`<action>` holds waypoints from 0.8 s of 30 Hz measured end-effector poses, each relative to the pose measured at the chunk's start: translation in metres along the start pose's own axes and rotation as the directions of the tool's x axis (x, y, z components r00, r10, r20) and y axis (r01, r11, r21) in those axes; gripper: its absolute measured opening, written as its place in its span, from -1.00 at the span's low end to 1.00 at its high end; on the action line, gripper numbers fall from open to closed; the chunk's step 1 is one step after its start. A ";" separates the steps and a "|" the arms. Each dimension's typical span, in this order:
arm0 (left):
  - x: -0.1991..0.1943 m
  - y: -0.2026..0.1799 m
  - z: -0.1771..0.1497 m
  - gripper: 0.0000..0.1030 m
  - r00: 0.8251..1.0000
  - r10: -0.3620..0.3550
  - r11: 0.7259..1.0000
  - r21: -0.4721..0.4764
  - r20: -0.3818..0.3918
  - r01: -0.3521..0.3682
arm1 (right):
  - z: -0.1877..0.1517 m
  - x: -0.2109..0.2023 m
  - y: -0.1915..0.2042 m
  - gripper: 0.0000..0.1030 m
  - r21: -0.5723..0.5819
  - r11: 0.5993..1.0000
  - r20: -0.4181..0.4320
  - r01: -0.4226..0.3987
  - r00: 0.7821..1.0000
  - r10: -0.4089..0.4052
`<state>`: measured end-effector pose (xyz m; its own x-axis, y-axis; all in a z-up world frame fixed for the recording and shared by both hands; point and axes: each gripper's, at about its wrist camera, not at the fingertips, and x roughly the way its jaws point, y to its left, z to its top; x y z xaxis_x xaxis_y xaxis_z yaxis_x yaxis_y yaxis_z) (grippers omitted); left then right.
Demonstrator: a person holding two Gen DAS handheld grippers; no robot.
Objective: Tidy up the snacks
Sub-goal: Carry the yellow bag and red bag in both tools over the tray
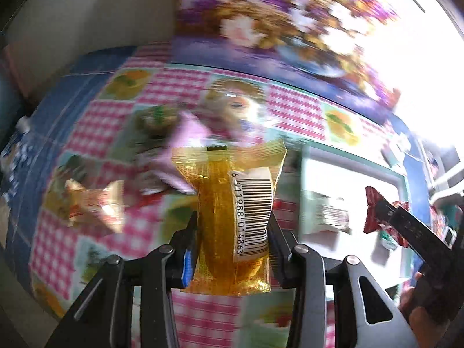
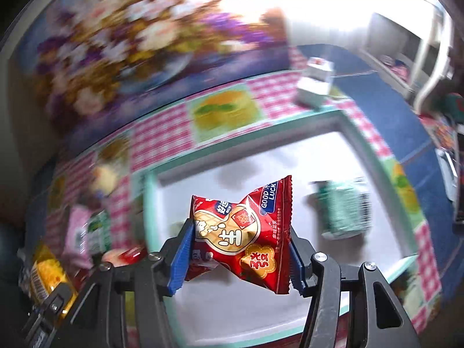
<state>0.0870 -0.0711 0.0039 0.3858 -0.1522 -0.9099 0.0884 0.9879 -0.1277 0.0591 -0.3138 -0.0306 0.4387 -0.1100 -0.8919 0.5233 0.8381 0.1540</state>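
Observation:
My left gripper (image 1: 232, 226) is shut on a yellow snack packet (image 1: 232, 211) with a barcode label, held above the checked tablecloth. My right gripper (image 2: 240, 249) is shut on a red peanut packet (image 2: 243, 232), hanging over the white tray (image 2: 290, 159) with a mint-green rim. A green packet (image 2: 345, 208) lies in that tray. In the left wrist view the same tray (image 1: 362, 174) is at the right with a packet (image 1: 330, 214) in it, and the right gripper (image 1: 385, 211) shows there with the red packet (image 1: 372, 206). In the right wrist view the yellow packet (image 2: 47, 275) appears at lower left.
Loose snacks lie on the cloth left of the tray: an orange packet (image 1: 92, 203), a pink one (image 1: 185, 145), and pink and green ones (image 2: 87, 232). A small white carton (image 2: 316, 84) stands behind the tray. A floral picture (image 1: 275, 23) lines the back.

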 end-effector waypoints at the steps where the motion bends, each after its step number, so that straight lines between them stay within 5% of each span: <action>1: 0.002 -0.009 0.001 -0.16 1.000 -0.012 1.000 0.012 -0.008 0.012 | 0.003 0.001 -0.009 0.16 0.016 1.000 0.000 0.016 1.000 -0.016; 14: 0.039 -0.127 0.023 -0.16 0.997 -0.069 0.983 0.168 -0.047 0.076 | 0.041 0.008 -0.061 0.19 0.136 0.989 0.037 0.061 0.997 -0.066; 24: 0.089 -0.157 0.046 -0.12 0.990 -0.112 0.984 0.127 -0.088 0.123 | 0.051 0.029 -0.064 0.19 0.165 0.982 0.036 0.093 0.994 -0.100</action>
<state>0.1495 -0.2412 -0.0386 0.2908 -0.2585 -0.9212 0.2513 0.9497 -0.1871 0.0761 -0.3977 -0.0446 0.4101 -0.2130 -0.8868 0.6754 0.7243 0.1384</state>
